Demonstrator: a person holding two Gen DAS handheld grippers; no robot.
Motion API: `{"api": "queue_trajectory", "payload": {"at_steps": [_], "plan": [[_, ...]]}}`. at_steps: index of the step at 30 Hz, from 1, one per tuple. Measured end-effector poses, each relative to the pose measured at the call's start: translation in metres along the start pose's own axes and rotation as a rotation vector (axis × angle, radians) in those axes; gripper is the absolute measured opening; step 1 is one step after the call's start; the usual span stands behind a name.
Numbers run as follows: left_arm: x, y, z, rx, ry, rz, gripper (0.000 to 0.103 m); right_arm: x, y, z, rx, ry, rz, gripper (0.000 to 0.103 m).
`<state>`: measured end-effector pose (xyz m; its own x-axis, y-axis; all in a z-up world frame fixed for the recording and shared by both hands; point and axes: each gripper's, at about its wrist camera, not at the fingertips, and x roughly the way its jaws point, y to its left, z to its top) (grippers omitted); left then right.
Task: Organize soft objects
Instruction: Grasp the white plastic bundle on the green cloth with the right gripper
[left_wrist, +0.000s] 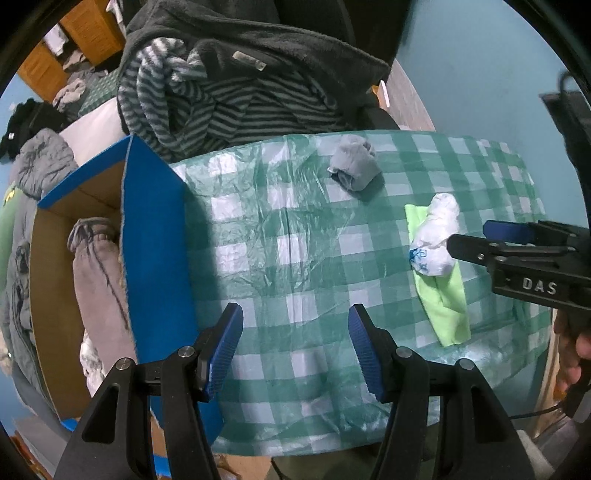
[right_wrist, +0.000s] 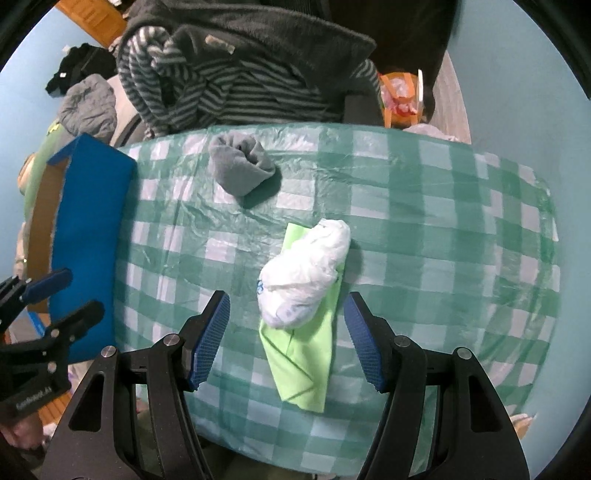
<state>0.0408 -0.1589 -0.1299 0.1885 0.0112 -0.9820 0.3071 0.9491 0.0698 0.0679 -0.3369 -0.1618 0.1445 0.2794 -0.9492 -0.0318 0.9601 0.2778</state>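
A crumpled white plastic bag (right_wrist: 304, 275) lies on a folded lime-green cloth (right_wrist: 303, 354) on the green checked table. My right gripper (right_wrist: 286, 336) is open, its jaws on either side of the bag and cloth, just above them. A rolled grey sock (right_wrist: 240, 166) sits farther back. In the left wrist view the bag (left_wrist: 436, 236), the cloth (left_wrist: 445, 302) and the sock (left_wrist: 352, 166) show to the right. My left gripper (left_wrist: 295, 350) is open and empty over the table, beside the blue cardboard box (left_wrist: 155, 236), which holds grey garments (left_wrist: 98, 280).
A pile of striped and dark fleece clothes (left_wrist: 229, 88) lies behind the table. The box (right_wrist: 88, 229) stands at the table's left edge. An orange item (right_wrist: 400, 96) sits behind the table's far edge. More clothes (left_wrist: 40, 162) lie beyond the box.
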Motion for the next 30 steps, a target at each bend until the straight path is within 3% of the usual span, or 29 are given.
{"api": "queue_trajectory", "payload": {"at_steps": [10, 15, 16, 18, 22, 30], "plan": [[0.022, -0.001, 0.008, 0.039, 0.025, 0.003, 0.061, 0.042, -0.002, 0.011, 0.043, 0.057, -0.081, 0.065], [0.028, 0.001, 0.018, 0.050, 0.031, -0.001, 0.061, 0.056, -0.006, 0.012, 0.062, 0.083, -0.079, 0.065], [0.028, 0.002, 0.020, 0.051, 0.032, -0.002, 0.060, 0.058, -0.006, 0.012, 0.058, 0.084, -0.079, 0.064], [0.031, 0.003, 0.026, 0.052, 0.031, -0.012, 0.061, 0.060, -0.005, 0.011, 0.054, 0.086, -0.073, 0.053], [0.035, 0.003, 0.038, 0.065, 0.035, -0.018, 0.063, 0.056, -0.002, 0.011, 0.046, 0.069, -0.070, 0.047], [0.038, -0.006, 0.066, 0.107, 0.007, -0.046, 0.065, 0.024, -0.011, 0.006, 0.087, -0.012, -0.010, 0.046]]}}
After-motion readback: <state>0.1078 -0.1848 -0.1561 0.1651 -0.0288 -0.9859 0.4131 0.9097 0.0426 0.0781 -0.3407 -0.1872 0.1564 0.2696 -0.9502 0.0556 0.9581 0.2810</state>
